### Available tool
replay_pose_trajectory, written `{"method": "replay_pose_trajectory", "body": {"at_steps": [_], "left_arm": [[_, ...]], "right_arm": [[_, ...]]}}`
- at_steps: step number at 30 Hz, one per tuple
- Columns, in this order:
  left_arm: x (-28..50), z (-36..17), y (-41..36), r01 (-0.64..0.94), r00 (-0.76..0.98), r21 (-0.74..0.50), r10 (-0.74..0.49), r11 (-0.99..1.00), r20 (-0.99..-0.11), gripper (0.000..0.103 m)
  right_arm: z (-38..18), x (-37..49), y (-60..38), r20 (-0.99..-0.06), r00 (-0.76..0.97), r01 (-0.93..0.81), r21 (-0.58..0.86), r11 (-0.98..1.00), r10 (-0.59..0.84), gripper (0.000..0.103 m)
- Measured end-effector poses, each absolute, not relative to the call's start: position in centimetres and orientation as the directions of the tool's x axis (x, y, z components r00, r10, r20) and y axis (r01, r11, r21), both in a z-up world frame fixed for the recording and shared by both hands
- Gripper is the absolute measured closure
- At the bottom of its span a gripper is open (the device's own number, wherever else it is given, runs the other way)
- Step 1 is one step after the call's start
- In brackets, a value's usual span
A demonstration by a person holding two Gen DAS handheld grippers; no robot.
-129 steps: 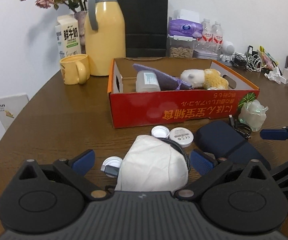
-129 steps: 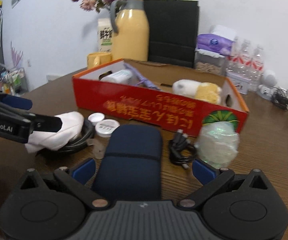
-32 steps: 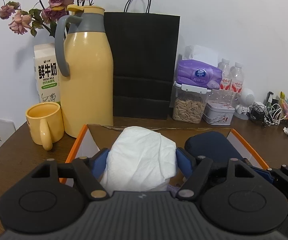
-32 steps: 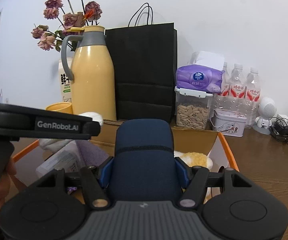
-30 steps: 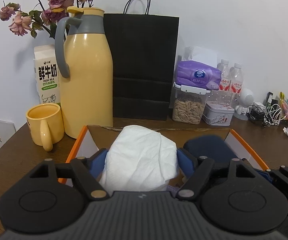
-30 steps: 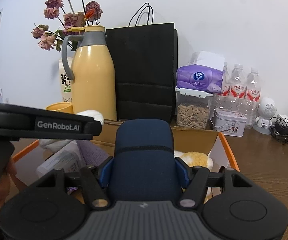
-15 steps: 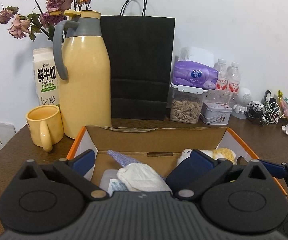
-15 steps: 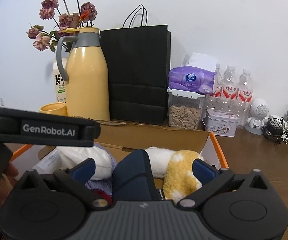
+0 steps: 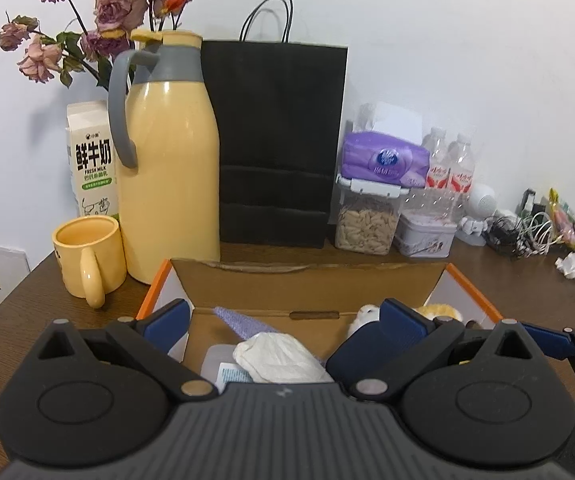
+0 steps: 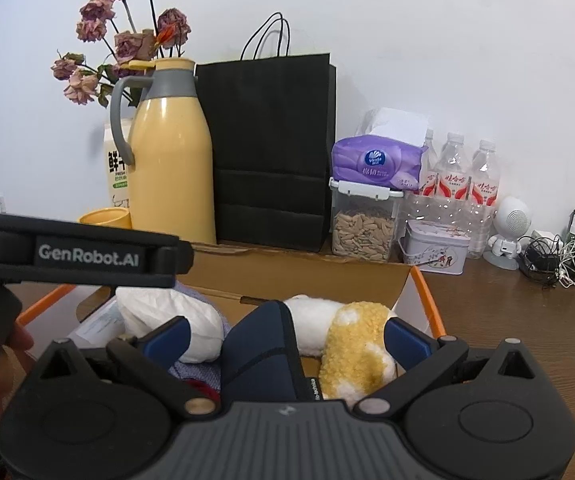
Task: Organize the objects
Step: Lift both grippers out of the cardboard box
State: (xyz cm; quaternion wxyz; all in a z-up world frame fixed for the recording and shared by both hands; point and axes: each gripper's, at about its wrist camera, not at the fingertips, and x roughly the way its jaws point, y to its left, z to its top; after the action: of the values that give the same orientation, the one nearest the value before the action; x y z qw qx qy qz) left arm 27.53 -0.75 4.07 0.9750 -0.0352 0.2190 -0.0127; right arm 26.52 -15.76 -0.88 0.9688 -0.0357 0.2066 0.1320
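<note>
On the tabletop [image 9: 527,296] stands a box [image 9: 307,280]; both jaws have just been opening. Left hand-held gripper [image 9: 283,316], released, hovers above the white bundle [image 9: 279,360]; right hand-held gripper [image 10: 287,336], released, straddles the blue pouch [image 10: 259,352].

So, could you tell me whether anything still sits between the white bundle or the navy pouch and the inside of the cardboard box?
Nothing visible does: the white bundle and the navy pouch already lie inside the cardboard box, below the open left gripper and right gripper.
</note>
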Motion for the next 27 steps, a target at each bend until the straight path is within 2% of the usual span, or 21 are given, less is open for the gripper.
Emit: {"method": "replay_pose_trajectory", "body": {"at_steps": [6, 15, 27], "left_arm": [[25.8, 6.1, 0.2, 0.010, 0.919, -0.125, -0.059, 0.992, -0.390, 0.000], [22.3, 7.7, 1.1, 0.005, 0.929, -0.068, -0.030, 0.998, -0.369, 0.000], [17.7, 6.6, 3.2, -0.023, 0.911, -0.039, 0.005, 0.999, -0.411, 0.000]], "right_arm": [[0.7, 24.7, -16.9, -0.375, 0.888, -0.290, -0.011, 0.957, 0.265, 0.000], [2.4, 20.9, -19.6, -0.320, 0.914, -0.268, -0.009, 0.963, 0.251, 0.000], [0.7, 16.9, -23.3, -0.374, 0.901, -0.238, 0.002, 0.971, 0.222, 0.000]]}}
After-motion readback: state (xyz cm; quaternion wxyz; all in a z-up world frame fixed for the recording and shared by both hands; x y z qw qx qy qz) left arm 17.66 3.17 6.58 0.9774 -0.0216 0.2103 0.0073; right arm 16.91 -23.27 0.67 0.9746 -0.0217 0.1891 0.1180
